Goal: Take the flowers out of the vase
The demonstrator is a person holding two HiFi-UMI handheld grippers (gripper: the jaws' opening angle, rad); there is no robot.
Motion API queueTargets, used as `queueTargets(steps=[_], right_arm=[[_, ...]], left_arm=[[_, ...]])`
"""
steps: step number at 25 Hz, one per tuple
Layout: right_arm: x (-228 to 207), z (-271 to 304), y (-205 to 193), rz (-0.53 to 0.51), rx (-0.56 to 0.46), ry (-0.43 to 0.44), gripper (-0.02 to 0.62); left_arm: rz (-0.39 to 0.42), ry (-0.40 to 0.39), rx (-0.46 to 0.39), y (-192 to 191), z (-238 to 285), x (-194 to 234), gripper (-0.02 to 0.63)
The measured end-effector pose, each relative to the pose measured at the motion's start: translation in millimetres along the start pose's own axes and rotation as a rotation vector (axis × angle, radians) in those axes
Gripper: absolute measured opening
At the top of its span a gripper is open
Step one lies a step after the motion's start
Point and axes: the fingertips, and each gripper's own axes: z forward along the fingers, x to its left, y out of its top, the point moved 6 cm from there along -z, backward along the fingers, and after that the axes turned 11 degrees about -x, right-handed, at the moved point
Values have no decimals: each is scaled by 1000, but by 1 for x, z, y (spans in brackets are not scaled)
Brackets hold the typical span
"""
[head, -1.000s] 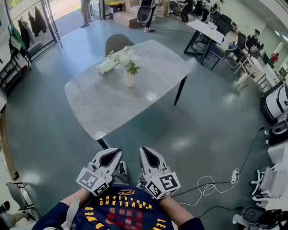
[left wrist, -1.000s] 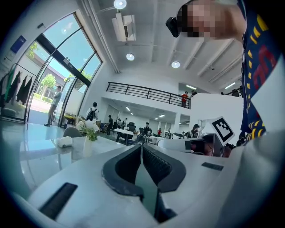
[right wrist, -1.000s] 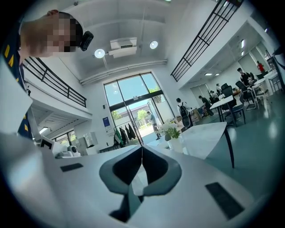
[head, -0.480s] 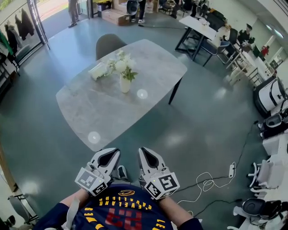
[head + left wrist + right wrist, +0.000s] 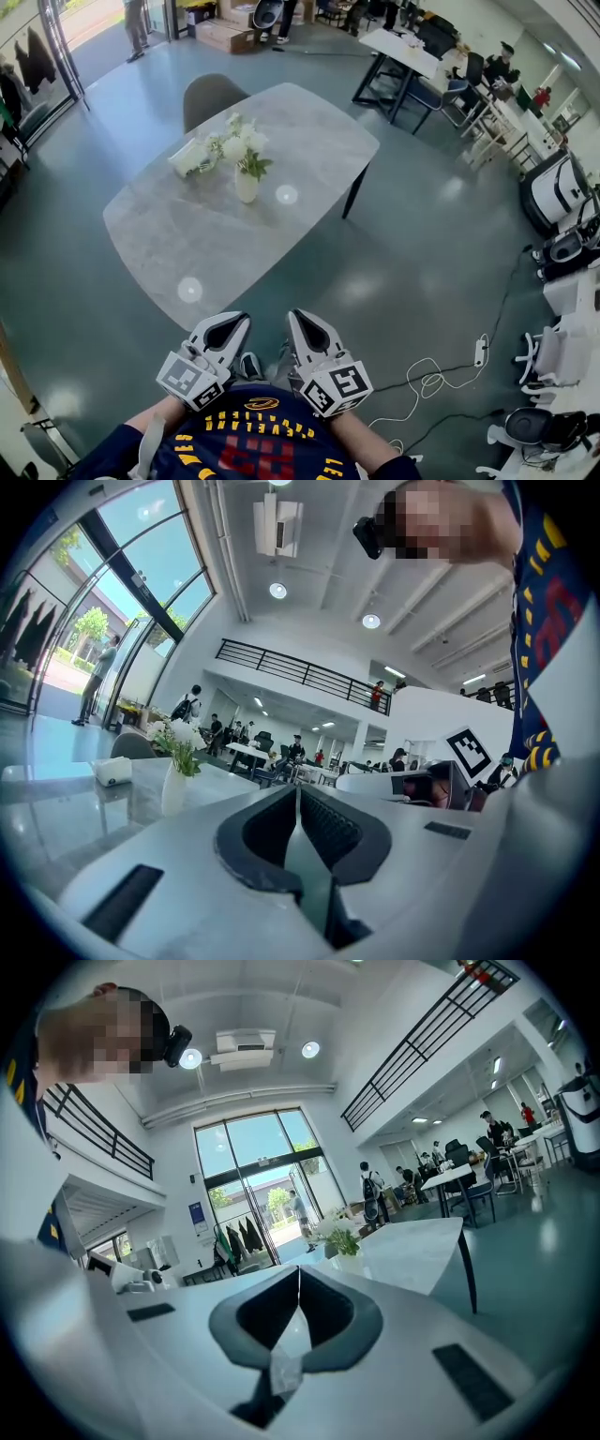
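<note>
We hold the left gripper (image 5: 240, 320) and the right gripper (image 5: 297, 315) side by side near our chest, each with its jaws pressed together on nothing. Well ahead of both tips, on the grey stone-topped table (image 5: 319, 141), the small white ceramic vase (image 5: 246, 186) stands upright with the white green-leaved flowers (image 5: 240, 145) in it. A white box (image 5: 187, 157) lies left of the vase, a little beyond it.
</note>
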Motion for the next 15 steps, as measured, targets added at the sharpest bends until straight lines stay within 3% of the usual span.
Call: queueTargets(steps=[15], right_arm=[[-98, 106, 30, 34, 40, 160, 8]], left_arm=[[68, 158, -2, -2, 112, 49, 17]])
